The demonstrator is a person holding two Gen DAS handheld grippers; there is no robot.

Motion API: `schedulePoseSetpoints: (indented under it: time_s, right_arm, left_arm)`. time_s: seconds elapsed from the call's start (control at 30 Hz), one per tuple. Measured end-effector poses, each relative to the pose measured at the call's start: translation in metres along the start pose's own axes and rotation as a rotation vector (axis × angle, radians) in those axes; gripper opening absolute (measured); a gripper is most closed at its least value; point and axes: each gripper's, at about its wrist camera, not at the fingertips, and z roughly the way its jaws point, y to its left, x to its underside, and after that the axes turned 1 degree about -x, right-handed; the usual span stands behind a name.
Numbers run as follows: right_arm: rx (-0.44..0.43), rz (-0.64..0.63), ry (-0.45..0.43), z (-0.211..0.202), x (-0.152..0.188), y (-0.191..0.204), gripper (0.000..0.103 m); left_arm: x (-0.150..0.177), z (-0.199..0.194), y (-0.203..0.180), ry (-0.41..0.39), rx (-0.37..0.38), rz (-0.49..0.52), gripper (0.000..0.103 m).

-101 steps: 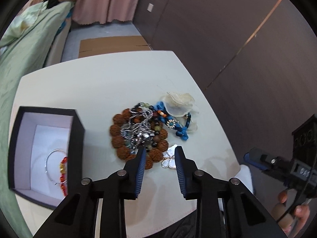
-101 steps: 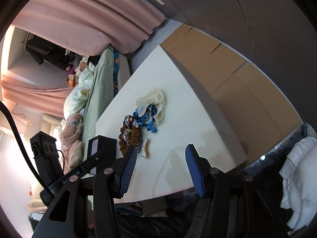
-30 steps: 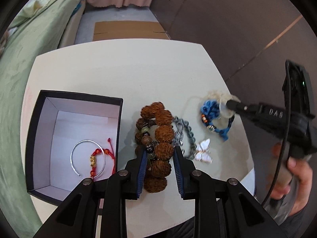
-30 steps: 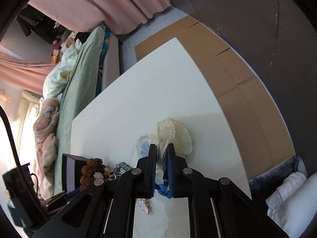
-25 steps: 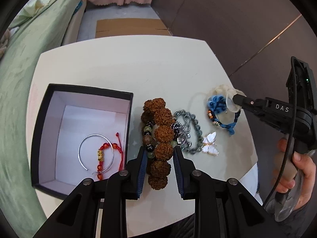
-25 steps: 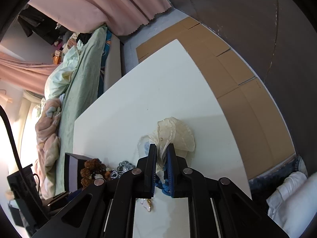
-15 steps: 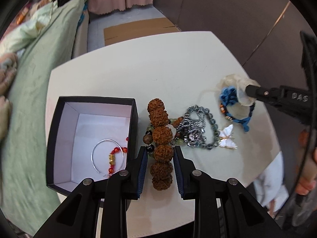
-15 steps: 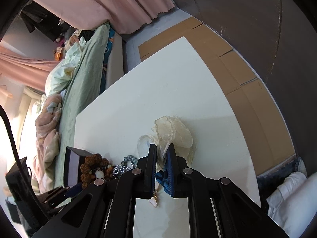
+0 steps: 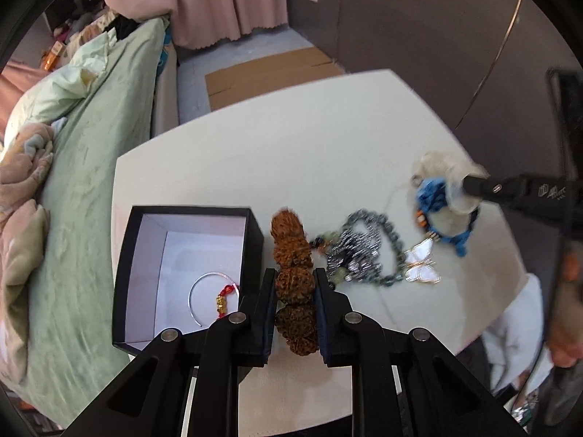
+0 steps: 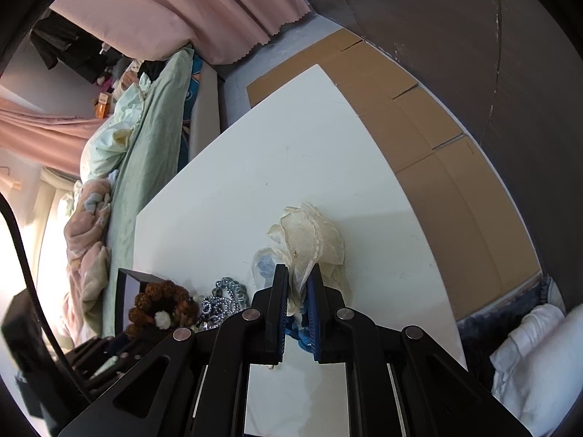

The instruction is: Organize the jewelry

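Observation:
My left gripper (image 9: 294, 284) is closing its jaws on a bracelet of big brown seed beads (image 9: 293, 255), lifted beside the black box (image 9: 124, 262). The white-lined box holds a silver bangle (image 9: 204, 291) and a red cord bracelet (image 9: 224, 296). On the white table lie grey bead strands (image 9: 360, 251), a white butterfly pendant (image 9: 421, 260) and a blue braided bracelet (image 9: 433, 196). My right gripper (image 10: 298, 284) is shut on a cream gauze pouch (image 10: 309, 236), with the blue bracelet (image 10: 298, 327) under it. It shows in the left view as a black bar (image 9: 510, 196).
A bed with a green cover (image 9: 83, 138) runs along the table's left side. Flat cardboard (image 10: 400, 116) lies on the floor beyond the table (image 10: 291, 153). A person's hand (image 9: 564, 331) and white sleeve show at the right edge. Pink curtains (image 9: 226, 0) hang at the back.
The left gripper has lifted and tilted with the brown bead bracelet, drawing it out of the pile toward the box. The right gripper stays shut on the pouch.

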Motion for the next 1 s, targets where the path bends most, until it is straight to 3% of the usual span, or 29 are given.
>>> schedulePoseSetpoints:
  time_s: [0.2,0.3,0.63,1.0]
  right_arm:
    - [-0.023,-0.021,-0.002,-0.004,-0.001,0.008,0.012]
    - [-0.049,-0.038,-0.003,-0.009,-0.001,0.017,0.006]
    - [-0.134,-0.133,-0.026,-0.028,0.002,0.069,0.005]
    - [-0.250,-0.218,0.014,-0.028,0.019,0.135,0.005]
  left_arm:
    - [-0.007,-0.018,0.002,-0.047,0.036,-0.018,0.020]
    - [-0.008,-0.029,0.005,-0.078,0.049,-0.033,0.020]
    - [-0.012,-0.067,0.033,-0.152,0.102,-0.095,0.020]
    - [-0.002,-0.099,0.080,-0.225,0.081,-0.170,0.020]
